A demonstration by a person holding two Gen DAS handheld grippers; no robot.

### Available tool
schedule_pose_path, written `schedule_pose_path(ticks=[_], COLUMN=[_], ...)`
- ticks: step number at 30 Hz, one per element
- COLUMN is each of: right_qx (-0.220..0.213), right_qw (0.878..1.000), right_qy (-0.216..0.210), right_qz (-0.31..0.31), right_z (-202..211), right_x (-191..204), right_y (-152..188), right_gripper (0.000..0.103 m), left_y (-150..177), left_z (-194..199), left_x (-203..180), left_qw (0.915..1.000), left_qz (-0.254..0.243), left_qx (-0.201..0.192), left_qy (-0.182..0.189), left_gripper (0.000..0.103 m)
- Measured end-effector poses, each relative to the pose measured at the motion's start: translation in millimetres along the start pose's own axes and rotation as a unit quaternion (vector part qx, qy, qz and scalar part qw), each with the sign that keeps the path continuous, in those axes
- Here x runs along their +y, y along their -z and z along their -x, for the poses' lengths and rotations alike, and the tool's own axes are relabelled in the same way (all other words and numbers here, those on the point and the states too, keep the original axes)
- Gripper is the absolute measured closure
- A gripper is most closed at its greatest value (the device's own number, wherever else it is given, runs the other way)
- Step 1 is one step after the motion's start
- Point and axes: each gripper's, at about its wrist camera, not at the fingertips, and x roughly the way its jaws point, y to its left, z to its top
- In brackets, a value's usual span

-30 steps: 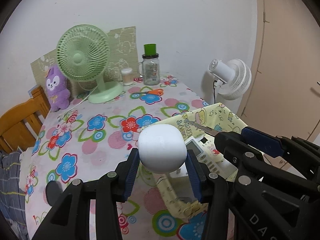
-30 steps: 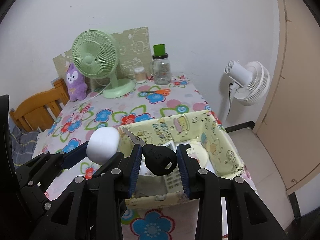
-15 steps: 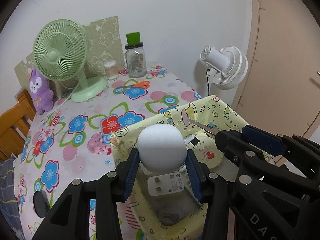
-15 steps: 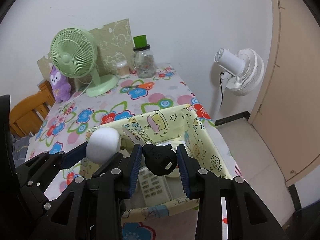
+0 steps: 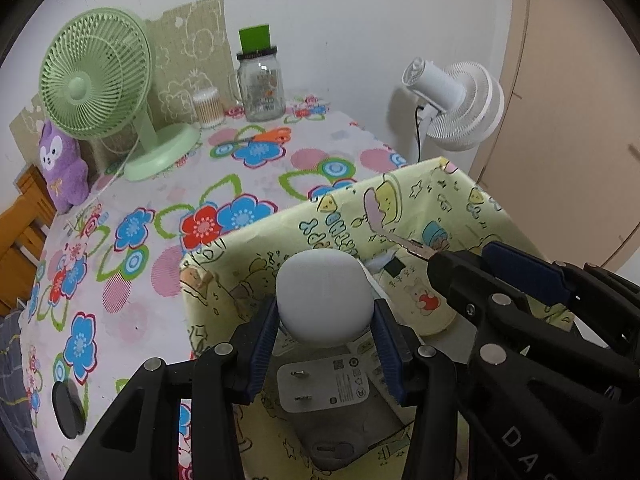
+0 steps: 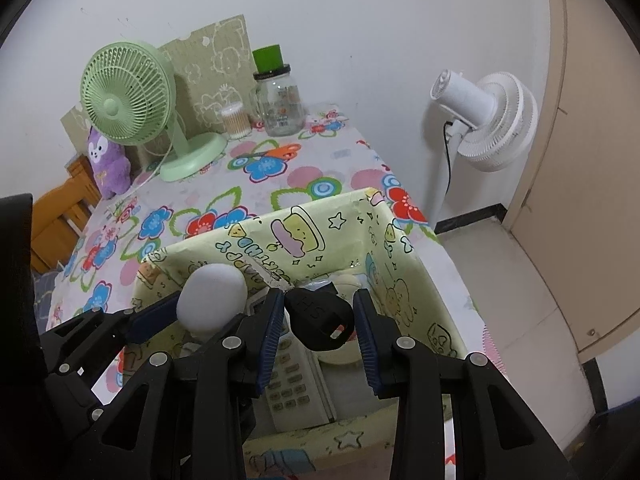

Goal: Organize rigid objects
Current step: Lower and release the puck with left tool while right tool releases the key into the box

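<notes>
My left gripper (image 5: 323,320) is shut on a white egg-shaped object (image 5: 324,292), which hangs over the open yellow cartoon-print fabric box (image 5: 332,216). My right gripper (image 6: 318,308) is shut on the black head of a key (image 6: 320,316); its metal blade (image 5: 404,242) points at the box's far wall. Both grippers tilt down, side by side, above the box (image 6: 304,232). Inside it lie a white plug adapter (image 5: 324,384), a white remote control (image 6: 296,384) and a round cream object (image 6: 340,352).
On the flowered tablecloth behind the box stand a green desk fan (image 5: 96,84), a purple plush toy (image 5: 62,168), a cotton-swab tub (image 5: 208,108) and a glass jar (image 5: 260,80). Orange scissors (image 5: 260,138) lie nearby. A black disc (image 5: 68,408) sits near left. A white floor fan (image 5: 456,104) stands right.
Both grippers have moved forward and down, from beside the box's near edge to over its opening. Each still holds its object. The box's contents have come into view below.
</notes>
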Motion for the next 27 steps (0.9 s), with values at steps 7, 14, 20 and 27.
schedule_pose_path(ticks=[7, 14, 20, 27], right_qx=[0.015, 0.03, 0.034, 0.021], right_qw=[1.0, 0.999, 0.999, 0.999], right_qy=[-0.012, -0.024, -0.024, -0.023], right_qz=[-0.009, -0.02, -0.026, -0.03], right_z=[-16.8, -29.3, -29.3, -14.8], right_x=[-4.1, -7.8, -6.6, -3.3], right_y=[-3.9, -4.8, -3.6, 1.4], right_gripper=[0.064, 0.064, 0.062, 0.042], left_y=[-2.9, -3.1, -1.9, 4.1], left_z=[-5.5, -2.2, -0.1, 14.8], left_x=[-2.8, -7.0, -6.3, -4.0], left_qw=[0.9999, 0.9997, 0.9997, 0.9997], left_qz=[-0.008, -0.021, -0.022, -0.022], left_qx=[0.012, 0.007, 0.009, -0.003], left_qy=[-0.006, -0.007, -0.009, -0.011], left_gripper=[0.044, 0.023, 0.022, 0.019])
